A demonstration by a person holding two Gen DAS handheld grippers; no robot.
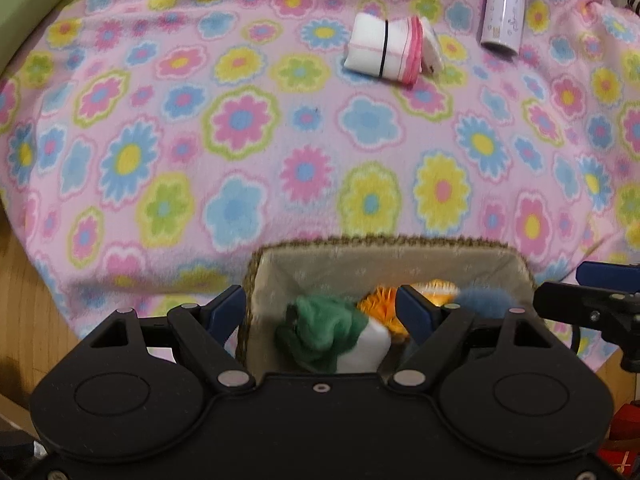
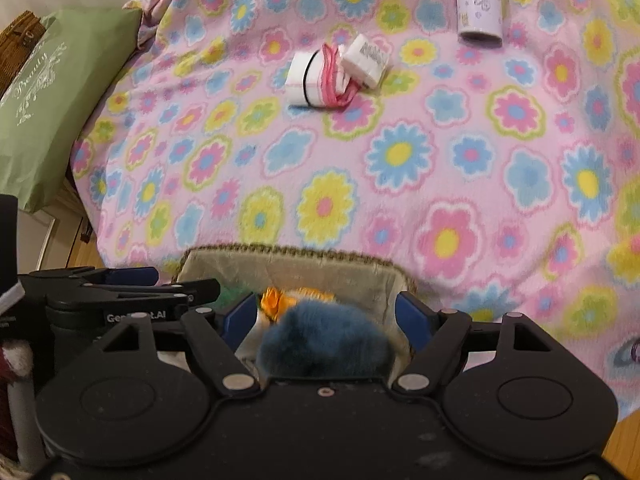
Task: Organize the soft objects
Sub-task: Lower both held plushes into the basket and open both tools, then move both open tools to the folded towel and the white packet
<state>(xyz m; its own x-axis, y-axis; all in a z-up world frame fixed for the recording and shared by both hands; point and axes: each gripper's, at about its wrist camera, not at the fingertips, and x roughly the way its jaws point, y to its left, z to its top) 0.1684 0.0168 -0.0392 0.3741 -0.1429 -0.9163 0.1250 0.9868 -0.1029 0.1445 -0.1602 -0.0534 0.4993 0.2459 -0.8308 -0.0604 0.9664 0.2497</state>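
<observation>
A woven basket (image 1: pixel 384 242) with a pale cloth lining stands at the near edge of the flowered blanket. In it lie a green-and-white soft toy (image 1: pixel 320 332), an orange soft thing (image 1: pixel 378 300) and a blue fluffy ball (image 2: pixel 324 344). My left gripper (image 1: pixel 320 312) hangs open over the basket's left side, its left finger outside the wall and the green toy below the gap, untouched. The right gripper (image 2: pixel 326 316) is open above the blue ball, whose fur stays clear of both pads. Each gripper shows in the other's view, the right gripper (image 1: pixel 568 288) and the left gripper (image 2: pixel 168 282).
Further back on the blanket (image 1: pixel 240 120) lie a folded white cloth with a pink edge and a black band (image 1: pixel 384 46), a small white packet (image 1: pixel 432 50) and a lilac bottle (image 1: pixel 504 8). A green cushion (image 2: pixel 48 100) sits at the left; wooden floor (image 1: pixel 28 312) shows beside the blanket.
</observation>
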